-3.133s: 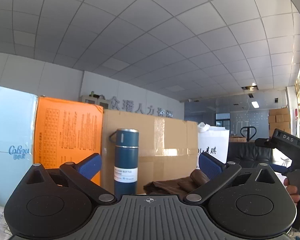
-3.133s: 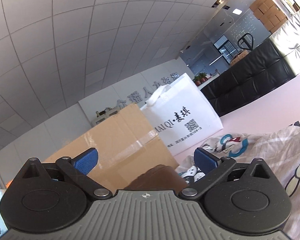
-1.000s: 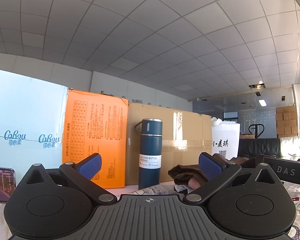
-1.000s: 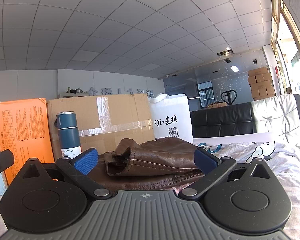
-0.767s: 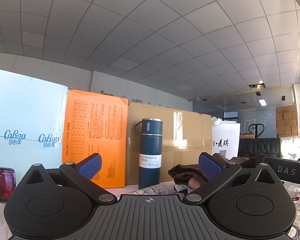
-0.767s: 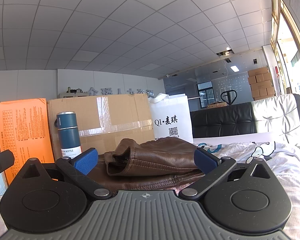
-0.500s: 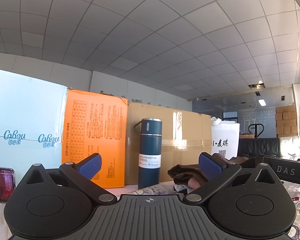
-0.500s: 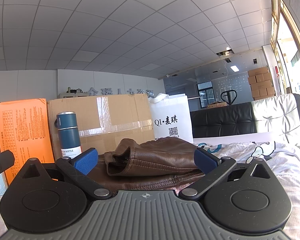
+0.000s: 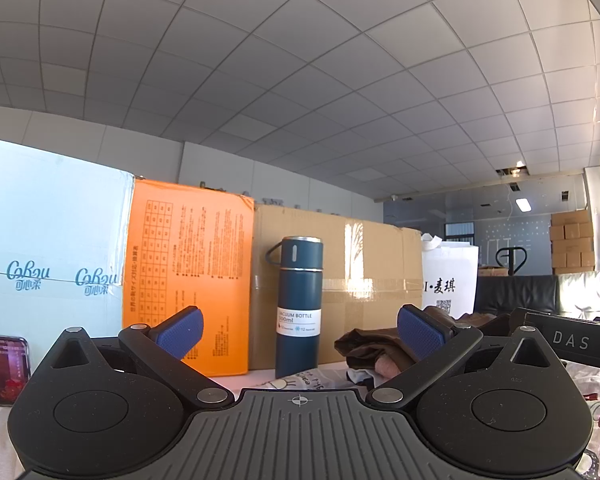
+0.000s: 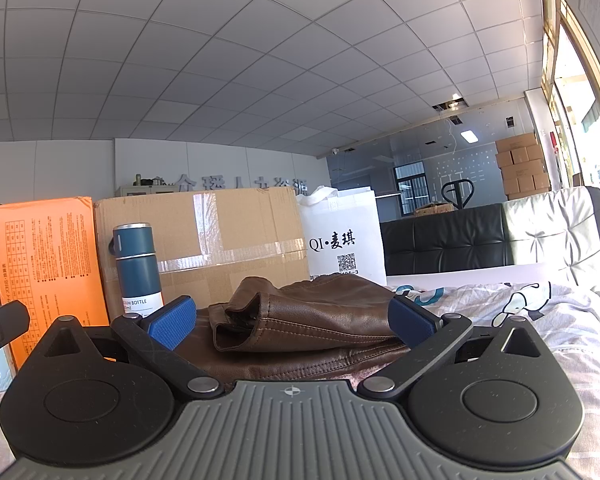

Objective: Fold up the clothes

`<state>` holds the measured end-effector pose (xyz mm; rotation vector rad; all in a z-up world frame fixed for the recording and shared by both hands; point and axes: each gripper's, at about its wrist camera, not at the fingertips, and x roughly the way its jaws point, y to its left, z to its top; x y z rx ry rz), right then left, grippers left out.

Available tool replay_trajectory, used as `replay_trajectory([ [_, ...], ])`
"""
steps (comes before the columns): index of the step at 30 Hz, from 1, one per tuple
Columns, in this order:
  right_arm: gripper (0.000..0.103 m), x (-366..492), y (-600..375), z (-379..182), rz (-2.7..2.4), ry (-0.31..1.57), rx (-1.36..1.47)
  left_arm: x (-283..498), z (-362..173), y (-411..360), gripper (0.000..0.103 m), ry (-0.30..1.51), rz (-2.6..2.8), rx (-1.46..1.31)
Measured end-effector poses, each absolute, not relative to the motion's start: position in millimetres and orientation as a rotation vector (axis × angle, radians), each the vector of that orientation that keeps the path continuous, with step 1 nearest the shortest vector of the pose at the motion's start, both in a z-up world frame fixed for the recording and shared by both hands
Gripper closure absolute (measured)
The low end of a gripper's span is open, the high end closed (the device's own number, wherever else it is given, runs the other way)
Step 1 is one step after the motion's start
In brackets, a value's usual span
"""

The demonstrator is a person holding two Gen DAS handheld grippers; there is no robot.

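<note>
both the left gripper (image 9: 300, 332) and right gripper (image 10: 290, 318) sit low, spread wide and empty. the brown jacket (image 10: 312, 324) lies bunched on the printed sheet (image 10: 540, 320) just beyond the right one, likely lined up for a first grab.

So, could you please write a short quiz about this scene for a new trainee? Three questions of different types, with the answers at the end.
1. True or false: the right gripper is shut on the brown leather jacket.
2. Multiple choice: what stands directly behind the blue vacuum bottle in the left wrist view? A) the white shopping bag B) the taped cardboard box C) a black sofa
3. Fill in: the bottle stands ____ (upright or tipped).

Key
1. False. Both the right gripper and the left gripper are open; the jacket lies on the printed bedsheet, ahead of the right fingers.
2. B
3. upright
</note>
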<state>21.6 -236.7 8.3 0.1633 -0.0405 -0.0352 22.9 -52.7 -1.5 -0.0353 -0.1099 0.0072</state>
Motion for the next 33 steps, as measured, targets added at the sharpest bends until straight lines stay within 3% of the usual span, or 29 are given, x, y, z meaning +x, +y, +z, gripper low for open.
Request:
replay_trajectory([
  [33, 0.0, 27.3, -234.7, 7.3, -0.025, -0.019, 0.159, 23.5, -1.6, -53.5, 0.0, -0.107, 0.002, -0.03],
])
